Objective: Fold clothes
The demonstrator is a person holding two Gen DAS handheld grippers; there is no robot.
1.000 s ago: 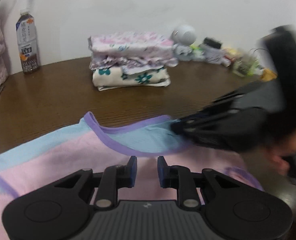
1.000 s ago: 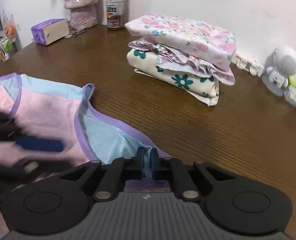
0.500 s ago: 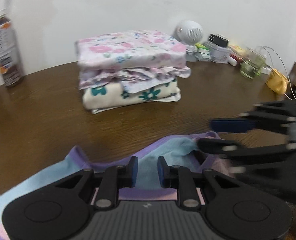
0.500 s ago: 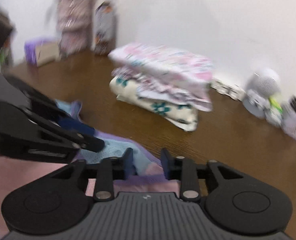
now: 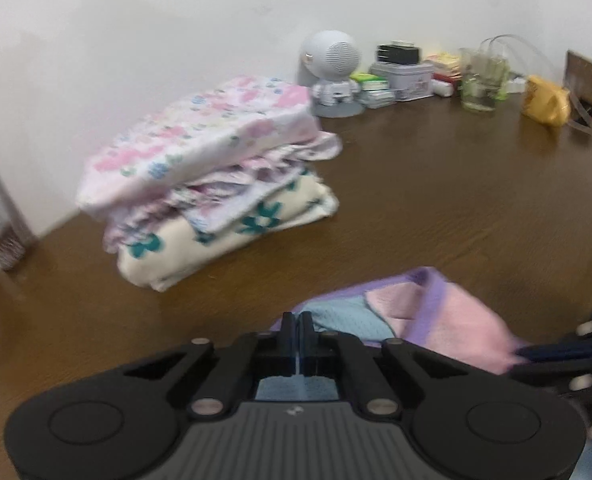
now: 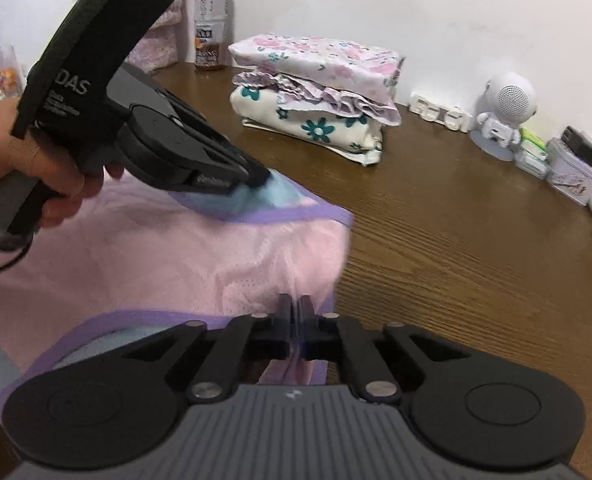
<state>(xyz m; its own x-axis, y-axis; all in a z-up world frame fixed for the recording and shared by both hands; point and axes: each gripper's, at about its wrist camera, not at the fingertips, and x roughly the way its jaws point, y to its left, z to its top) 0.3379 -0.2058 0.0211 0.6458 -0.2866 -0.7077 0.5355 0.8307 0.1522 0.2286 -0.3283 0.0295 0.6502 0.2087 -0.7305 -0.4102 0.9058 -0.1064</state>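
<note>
Left claw [image 5: 297, 326] has its jaws pinched nearly together w/ a thin bit of light-blue mesh between them; the same claw shows in the right wrist view [image 6: 262, 178], tips clamped on the blue corner of the garment [image 6: 168, 248]. Right claw [image 6: 296, 312] is likewise closed, a fold of pink fabric squeezed between its fingers, purple trim just beside them. A hand [image 6: 12, 152] grips the left claw's handle at the left edge of the right view.

The garment is pink mesh w/ purple binding & pale-blue panels, lying on the brown wooden table [image 6: 475, 260] right in front of both claws, part-folded: the top edge is doubled over so the purple band runs across it. In the left view it [image 5: 435, 320] shows as a small layered bundle, blue under pink.

Farther back, well apart from the garment, sits a stack of folded clothes [image 6: 319, 92]: cream w/ teal flowers at the bottom, a ruffled lilac piece in the middle, white w/ pink florals on top.

Containers: a drink bottle [image 6: 211, 20] by the wall, dark liquid only in the lower part; a clear glass [image 5: 481, 80] w/ something greenish inside, too blurred to tell; a small tin [image 5: 405, 76] w/ lid on and a black block resting on top. A round white robot-shaped figure [image 6: 503, 116] stands near the tin. A yellow pouch [image 5: 545, 100] lies at the far right.
</note>
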